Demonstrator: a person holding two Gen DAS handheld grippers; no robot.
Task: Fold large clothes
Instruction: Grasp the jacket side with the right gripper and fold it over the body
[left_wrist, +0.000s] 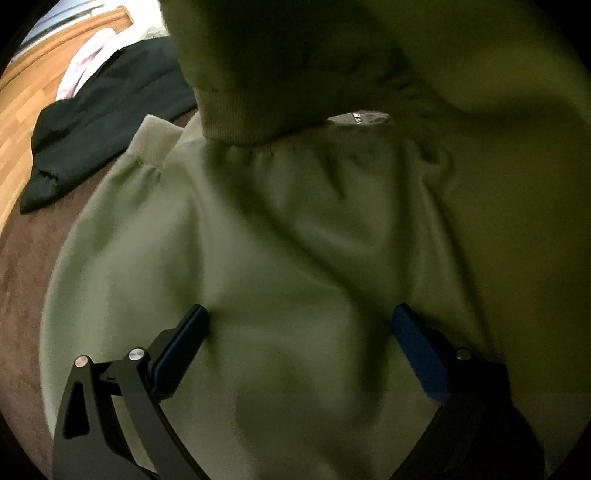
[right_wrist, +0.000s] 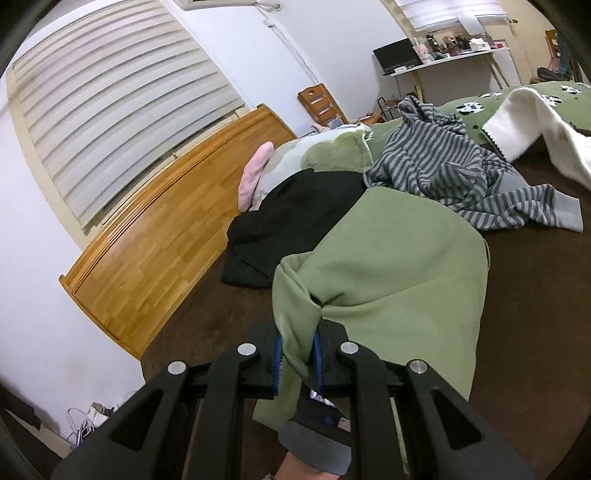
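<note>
- Brown bed cover (right_wrist: 535, 280), one, under four loose garments.
- Green sweatshirt (right_wrist: 388, 266), one, spread mid-bed; bunched corner lifted.
- Striped grey top (right_wrist: 443, 170), one, crumpled beyond.
- Black garment (right_wrist: 288, 221), one, beside wooden headboard (right_wrist: 159, 236).
- White garment (right_wrist: 535, 125), one, far right.
- Left gripper (left_wrist: 301, 314): jaws spread wide above green cloth, gripping nothing.
- Right gripper (right_wrist: 298, 354): clamped on sweatshirt fold.

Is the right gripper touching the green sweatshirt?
Touching. In the right wrist view, the right gripper pinches a bunched fold of the green sweatshirt between its blue pads.
</note>
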